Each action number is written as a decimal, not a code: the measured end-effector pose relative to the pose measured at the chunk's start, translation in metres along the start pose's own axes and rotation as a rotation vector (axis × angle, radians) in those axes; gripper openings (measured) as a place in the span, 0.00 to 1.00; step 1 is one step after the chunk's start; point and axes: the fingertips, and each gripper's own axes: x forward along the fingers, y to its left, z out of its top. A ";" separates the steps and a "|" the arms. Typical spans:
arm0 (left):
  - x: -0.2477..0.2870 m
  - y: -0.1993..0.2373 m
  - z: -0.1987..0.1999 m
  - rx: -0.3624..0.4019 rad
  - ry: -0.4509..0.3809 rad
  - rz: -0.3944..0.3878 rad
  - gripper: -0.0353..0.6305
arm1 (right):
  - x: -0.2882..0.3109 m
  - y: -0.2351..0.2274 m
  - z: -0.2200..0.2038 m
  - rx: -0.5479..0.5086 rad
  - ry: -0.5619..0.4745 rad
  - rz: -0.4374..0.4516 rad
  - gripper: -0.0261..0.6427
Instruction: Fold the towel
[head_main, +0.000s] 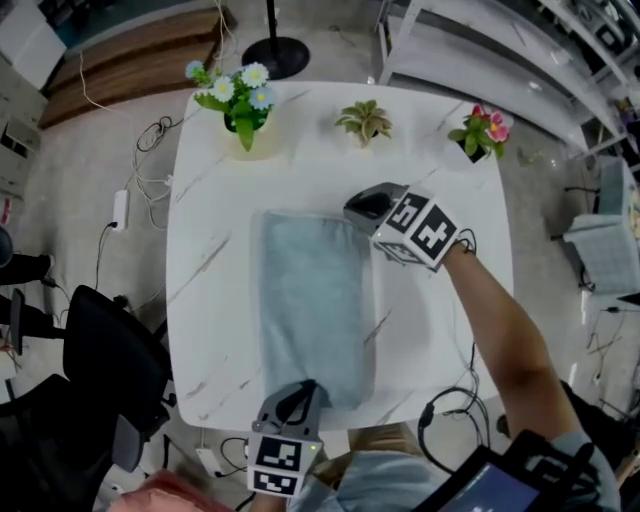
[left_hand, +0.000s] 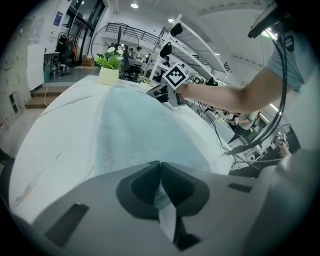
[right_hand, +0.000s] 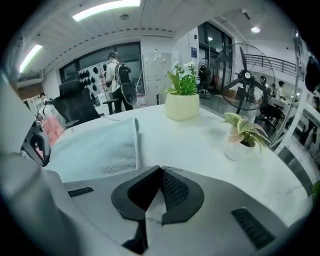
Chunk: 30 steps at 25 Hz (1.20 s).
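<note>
The towel (head_main: 312, 300) lay flat on the white marbled tabletop (head_main: 220, 230), a pale blue strip running from the near edge towards the far side. It sat about mid-table, one short end near the person.

Down at that near end, the left tongs (head_main: 298, 392) were right on the cloth. In the left gripper view the pads were pressed together, with a sliver of pale towel pinched between them. So that was a grip on the near edge, while the rest of the cloth stretched away flat ahead.

Up at the far right corner, the right tongs (head_main: 362, 207) pointed down at the tabletop, the bare forearm (head_main: 500, 330) reaching in from the right. In the right gripper view their tips met, closed, with only white tabletop showing through the gap behind them. No cloth showed between those pads, and the towel's long edge ran just to the left of them.

Along the far edge stood three potted plants. There was a white-and-blue bunch (head_main: 238, 95) on the left, a small green one (head_main: 366, 120) in the middle and a pink one (head_main: 482, 132) on the right, all well clear of the towel. A black chair (head_main: 100, 350) stood off the left side.
</note>
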 end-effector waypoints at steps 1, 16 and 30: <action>0.001 0.000 0.000 0.002 0.005 0.000 0.08 | -0.001 -0.002 0.000 -0.003 0.002 -0.008 0.07; -0.012 -0.005 0.007 -0.078 -0.028 0.010 0.08 | -0.001 0.045 0.013 0.129 0.128 0.414 0.40; -0.029 -0.005 0.029 -0.159 -0.151 0.057 0.08 | -0.009 0.068 0.037 0.184 0.202 0.640 0.16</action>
